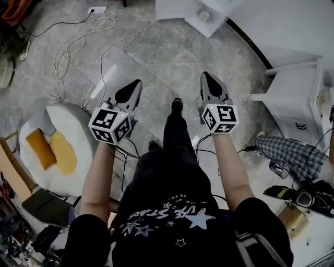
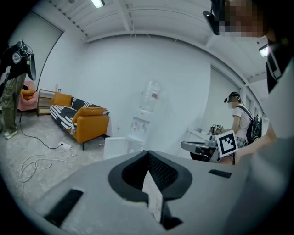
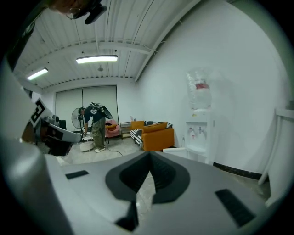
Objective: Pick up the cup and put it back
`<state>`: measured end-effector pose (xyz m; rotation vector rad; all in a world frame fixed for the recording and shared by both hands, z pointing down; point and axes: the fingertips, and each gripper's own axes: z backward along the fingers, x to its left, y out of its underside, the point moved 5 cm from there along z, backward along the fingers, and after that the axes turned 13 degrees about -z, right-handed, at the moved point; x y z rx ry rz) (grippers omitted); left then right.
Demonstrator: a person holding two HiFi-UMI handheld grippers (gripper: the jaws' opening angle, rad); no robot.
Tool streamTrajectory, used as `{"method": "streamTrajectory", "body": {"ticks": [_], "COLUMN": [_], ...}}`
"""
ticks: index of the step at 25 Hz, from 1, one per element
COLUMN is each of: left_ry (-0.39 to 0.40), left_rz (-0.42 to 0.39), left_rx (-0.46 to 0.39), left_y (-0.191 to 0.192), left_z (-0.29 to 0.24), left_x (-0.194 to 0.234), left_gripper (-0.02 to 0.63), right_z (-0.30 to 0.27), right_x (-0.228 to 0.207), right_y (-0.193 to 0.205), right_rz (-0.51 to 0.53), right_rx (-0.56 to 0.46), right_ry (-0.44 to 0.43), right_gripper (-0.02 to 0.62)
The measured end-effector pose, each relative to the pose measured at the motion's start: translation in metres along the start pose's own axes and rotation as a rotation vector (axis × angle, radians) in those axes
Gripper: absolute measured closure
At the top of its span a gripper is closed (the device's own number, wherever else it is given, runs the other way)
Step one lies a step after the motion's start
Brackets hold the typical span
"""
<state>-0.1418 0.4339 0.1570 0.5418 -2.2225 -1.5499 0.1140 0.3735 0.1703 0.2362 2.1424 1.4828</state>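
What may be the cup (image 1: 204,15) is a small, pale, round thing on a white unit (image 1: 214,25) at the top edge of my head view. It is cream-white and looks circular from above, but it is too small for me to tell its rim, any handle, or whether it is a cup at all. It sits well ahead of both grippers, and neither touches it. The right gripper (image 1: 206,75) points towards that side with its dark jaws pressed together and nothing between them. Its own view shows the tips (image 3: 149,156) meeting over bare floor. The left gripper (image 1: 136,83) is level with it across my legs. It is likewise closed and empty, with the jaw tips (image 2: 148,152) touching in its own view. Past those tips stands a white water dispenser (image 2: 139,128) with a clear bottle (image 2: 151,95) on top, against the white wall, and an orange sofa (image 2: 87,121) is off to its left. The grey marbled floor (image 1: 156,52) spreads under me, with a white cable (image 1: 68,49) looping from a power strip (image 1: 97,9) at upper left. A white round seat (image 1: 78,130) with orange cushions (image 1: 40,147) is beside my left arm, and a white side table (image 1: 292,99) is to my right. In the right gripper view a person (image 3: 96,121) stands bent over at the far end of the room.
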Motion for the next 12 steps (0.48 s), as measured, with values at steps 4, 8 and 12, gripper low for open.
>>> {"method": "streamTrajectory", "body": {"ticks": [4, 8, 12], "left_ry": [-0.029, -0.028, -0.038], "left_rz": [-0.014, -0.016, -0.026], "left_rx": [-0.038, -0.055, -0.058], "left_y": [-0.024, -0.034, -0.038], "left_z": [0.048, 0.084, 0.114], "left_x": [-0.008, -0.016, -0.025], "left_gripper": [0.597, 0.597, 0.597], "right_z": [0.051, 0.079, 0.096], "right_x": [0.038, 0.070, 0.092], "right_y": [-0.014, -0.025, -0.034], "right_rz": [0.010, 0.039, 0.037], "right_rx": [-0.009, -0.022, -0.045], "right_ry": [0.006, -0.012, -0.013], "right_gripper": [0.589, 0.589, 0.589]}}
